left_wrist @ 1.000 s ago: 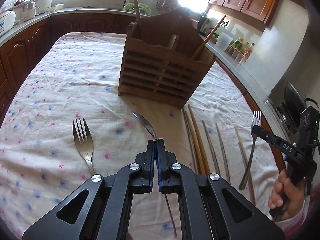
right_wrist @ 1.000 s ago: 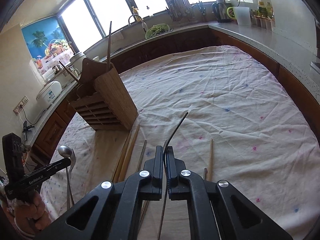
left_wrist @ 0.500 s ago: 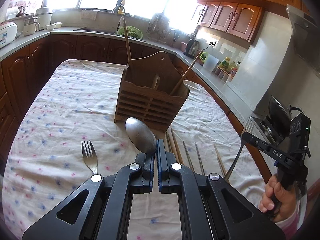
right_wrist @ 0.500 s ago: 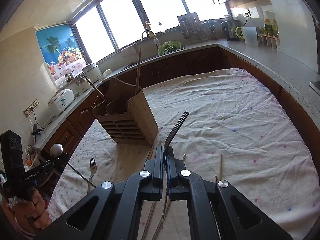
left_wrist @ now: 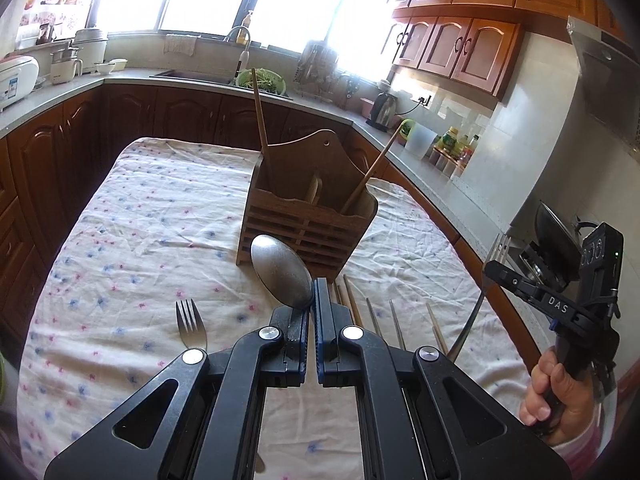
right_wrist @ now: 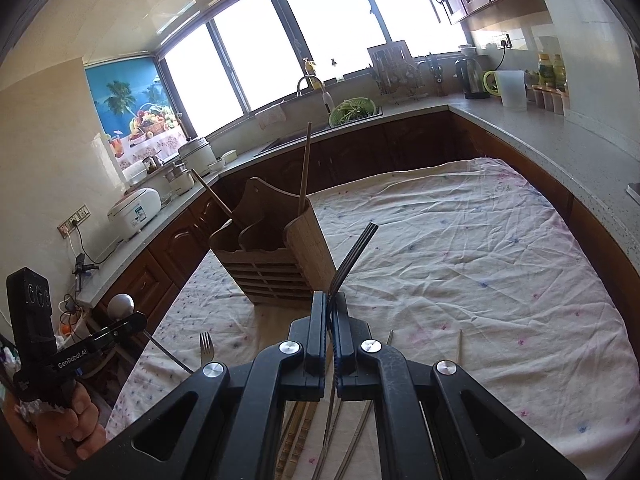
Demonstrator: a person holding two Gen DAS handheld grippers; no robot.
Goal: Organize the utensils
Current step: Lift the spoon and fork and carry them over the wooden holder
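Observation:
My left gripper (left_wrist: 311, 300) is shut on a metal spoon (left_wrist: 280, 270), bowl up, held above the table before the wooden utensil holder (left_wrist: 306, 220). My right gripper (right_wrist: 330, 312) is shut on a metal fork (right_wrist: 354, 258), tines up, held above the table to the right of the holder (right_wrist: 276, 256). Each gripper shows in the other's view: the right one (left_wrist: 496, 270) with its fork, the left one (right_wrist: 138, 322) with its spoon. A second fork (left_wrist: 191, 324) and several chopsticks (left_wrist: 384, 316) lie on the cloth. The holder has two wooden sticks standing in it.
The table wears a white flowered cloth (left_wrist: 152, 216). Dark cabinets and a grey counter ring the table, with a rice cooker (right_wrist: 134, 212), sink, green colander (right_wrist: 352, 110) and kettle (right_wrist: 472, 78) on it. A stove with a pan (left_wrist: 554, 240) is at the far right.
Both grippers have lifted well up off the table, carrying the spoon and the fork. The views tilted up and the holder now sits lower and farther.

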